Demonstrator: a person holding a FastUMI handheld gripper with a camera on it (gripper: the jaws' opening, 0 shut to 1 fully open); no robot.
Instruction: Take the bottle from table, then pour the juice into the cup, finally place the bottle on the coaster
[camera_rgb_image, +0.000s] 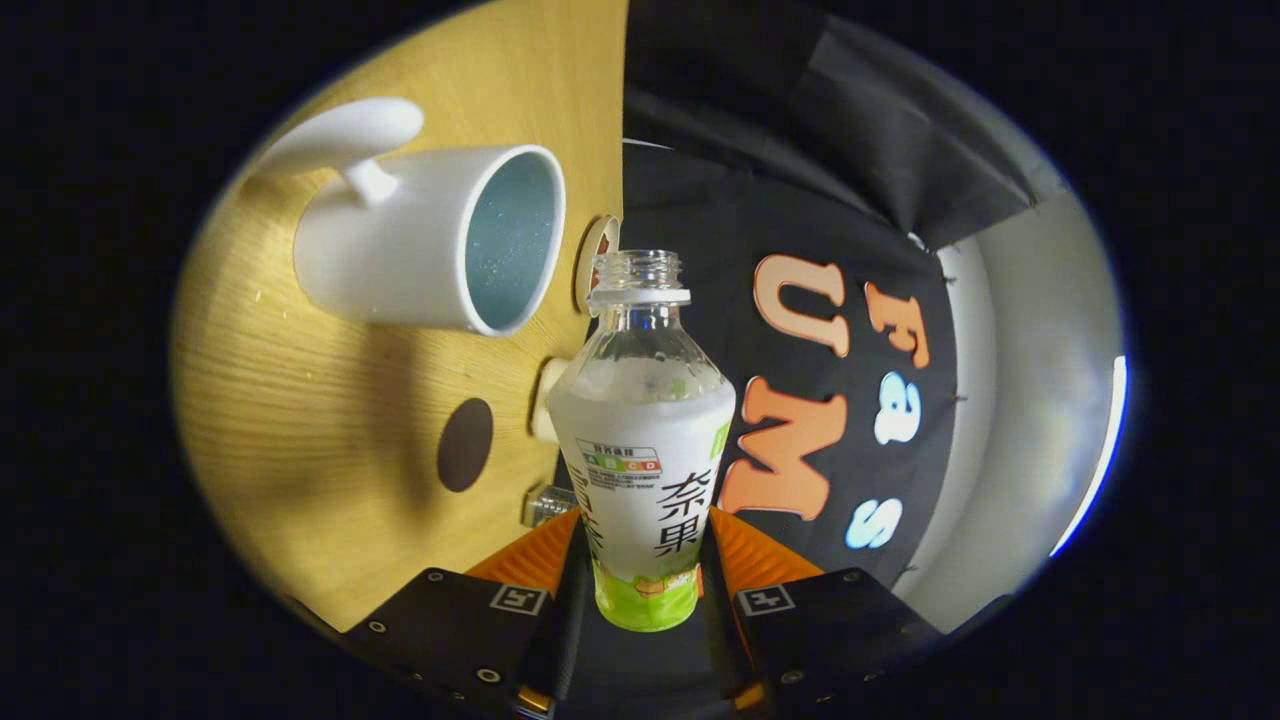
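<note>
Between the orange fingers (545, 555) of the gripper (645, 560), the uncapped bottle (643, 440) sits pinched and rolled sideways. Its mouth points past the cup (400, 250), so pouring looks underway or nearly done. Placing it on the coaster (465, 445) remains.

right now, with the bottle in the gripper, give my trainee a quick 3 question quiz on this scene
1. True or false: the bottle has its cap on.
2. Multiple choice: the gripper fingers are A) open, clear of the bottle; B) pressed on the bottle's lower sides; C) closed on the mug's handle.
3. Short answer: what colour is the inside of the white mug?

Key
1. False: the threaded neck is open.
2. B: both orange fingers press on the bottle, one on each side.
3. Pale blue; no liquid can be made out in it.
</note>
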